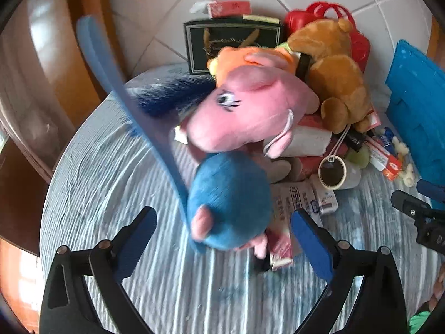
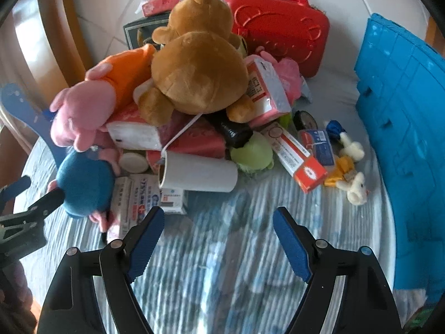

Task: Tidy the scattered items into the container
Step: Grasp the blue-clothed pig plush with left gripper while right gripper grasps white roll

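We see a round table (image 2: 222, 264) under a striped blue cloth, with the blue crate (image 2: 403, 139) standing at its right edge. The scattered things sit heaped at the table's middle, outside the crate: a brown teddy bear (image 2: 194, 72) on top, a red case (image 2: 281, 25) behind it, a pink plush pig (image 1: 250, 111) to the left, and a blue plush mouse (image 1: 230, 200) in front of the pig. Smaller still, a white roll (image 2: 200, 174) and a red-and-white box (image 2: 297, 158) lie on the cloth. Our left gripper (image 1: 222, 239) stands wide with the mouse between its 2 fingers, untouched. Our right gripper (image 2: 219, 239) stands wide over bare cloth.
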The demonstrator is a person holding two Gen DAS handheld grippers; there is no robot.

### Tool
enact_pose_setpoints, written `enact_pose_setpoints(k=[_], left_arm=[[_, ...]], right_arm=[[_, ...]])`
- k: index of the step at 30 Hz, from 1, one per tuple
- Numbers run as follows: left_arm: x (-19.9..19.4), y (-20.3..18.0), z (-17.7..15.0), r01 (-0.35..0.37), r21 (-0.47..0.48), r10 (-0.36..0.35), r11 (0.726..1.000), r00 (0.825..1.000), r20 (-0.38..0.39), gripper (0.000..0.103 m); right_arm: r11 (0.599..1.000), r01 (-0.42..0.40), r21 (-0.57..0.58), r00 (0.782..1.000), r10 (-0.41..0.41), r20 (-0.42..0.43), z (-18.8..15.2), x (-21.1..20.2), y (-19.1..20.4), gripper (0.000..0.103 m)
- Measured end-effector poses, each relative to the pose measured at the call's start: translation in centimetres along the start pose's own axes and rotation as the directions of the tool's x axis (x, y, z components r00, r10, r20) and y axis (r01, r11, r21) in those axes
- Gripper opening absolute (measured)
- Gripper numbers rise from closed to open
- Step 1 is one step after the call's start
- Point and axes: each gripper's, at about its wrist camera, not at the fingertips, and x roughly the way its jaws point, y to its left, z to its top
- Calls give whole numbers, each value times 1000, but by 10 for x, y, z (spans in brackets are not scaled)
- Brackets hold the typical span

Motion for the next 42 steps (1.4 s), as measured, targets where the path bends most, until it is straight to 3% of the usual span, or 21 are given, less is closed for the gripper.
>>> enact_pose_setpoints(k=[3,9,11,12,16,18,19,21,22,24,28,30,36,37,42], left_arm=[[19,-8,7,-12,10,12,1000,1000,-28,99],[66,-12,10,-23,18,25,1000,993,-117,99],[73,-15,10,-28,22,30,999,993,-113,95],[74,-17,9,-38,26,41,999,994,-102,84],[66,-24,0,-50,41,52,998,996,-66,71],[61,-27,-6,-54,54,57,997,997,-58,67],[57,-29,-9,-51,53,54,997,997,-57,67],[51,-30,-16,-30,39,32,999,998,-61,66],[45,-31,-21,-17,29,18,999,998,-62,66],[34,-35,-32,12,12,-11,1000,998,-60,66],[13,-44,-57,33,12,-32,999,998,-61,65],[5,-47,-67,40,20,-39,999,997,-60,65],[-10,-52,-83,34,18,-33,999,997,-70,65],[-9,-51,-81,33,7,-32,999,997,-71,69],[-3,-43,-59,51,-16,-52,999,993,-109,82]], right_arm=[[1000,-17,-7,1000,17,-18,9,15,-1,91],[998,-56,-4,998,56,-40,23,46,7,92],[997,-71,0,996,71,-51,27,58,11,92],[997,-83,2,995,83,-49,29,63,14,92],[996,-92,-7,994,92,-54,30,83,27,89],[998,-62,-6,995,61,-78,28,93,26,65],[998,-57,7,995,58,-87,25,94,22,62],[997,-70,31,993,72,-92,15,91,11,42],[996,-73,43,992,77,-101,8,88,4,39],[996,-72,56,990,78,-115,-6,83,-8,21],[994,-72,79,988,83,-132,-36,73,-32,16],[992,-89,87,987,100,-127,-50,65,-42,9],[988,-141,61,984,147,-103,-71,45,-42,9],[987,-144,68,984,150,-93,-70,42,-45,10],[989,-135,54,989,138,-55,-61,36,-47,43]])
